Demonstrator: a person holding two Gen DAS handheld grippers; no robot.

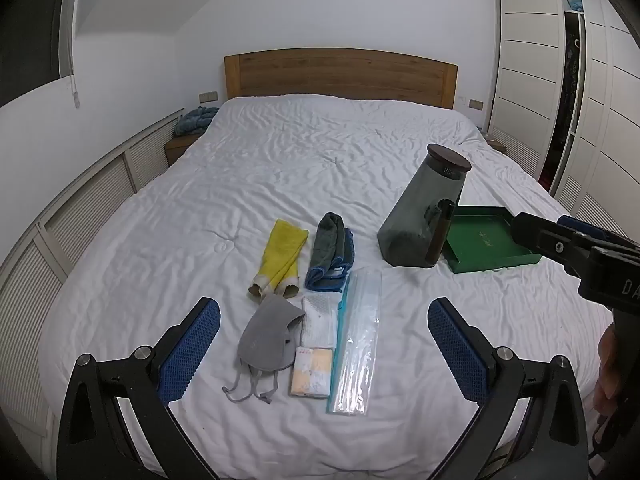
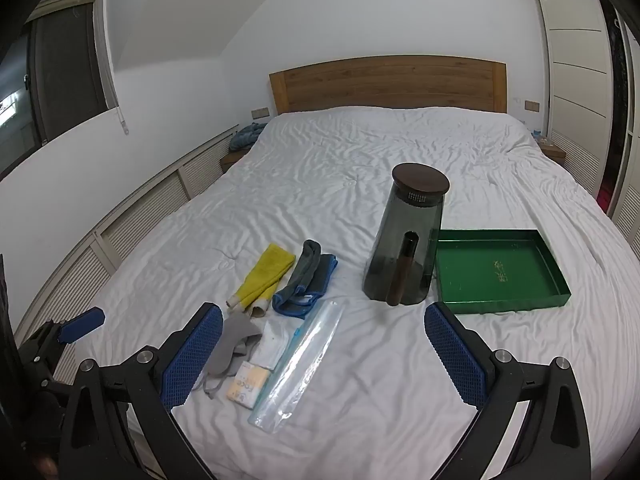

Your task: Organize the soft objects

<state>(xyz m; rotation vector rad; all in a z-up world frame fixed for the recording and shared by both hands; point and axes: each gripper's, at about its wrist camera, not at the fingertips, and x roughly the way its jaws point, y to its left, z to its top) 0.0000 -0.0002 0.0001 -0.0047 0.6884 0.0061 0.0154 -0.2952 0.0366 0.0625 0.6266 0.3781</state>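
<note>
White sheets cover the big bed, and our soft things lie in a bunch near us. We see a yellow cloth, a blue cloth, a grey mask, a white pack, a tissue pack and a clear bag. They sit close together, and some touch. To the right stands a dark jug, just beside a green tray with nothing in it. We think the soft things should go in that tray. Our left gripper hangs above the bunch with its fingers wide apart and nothing in them. Our right gripper is wide apart too, nearer the jug. The jug looks tall and tippy on the soft bed, so a bump from our right gripper could knock it over. The mask straps could catch on a finger and drag other things along. The clear bag looks slippery and flat, so it may be hard to pinch. Far up the bed we have lots of room. The near edge of the bed is close to the bunch, so things pushed toward us could fall off.
</note>
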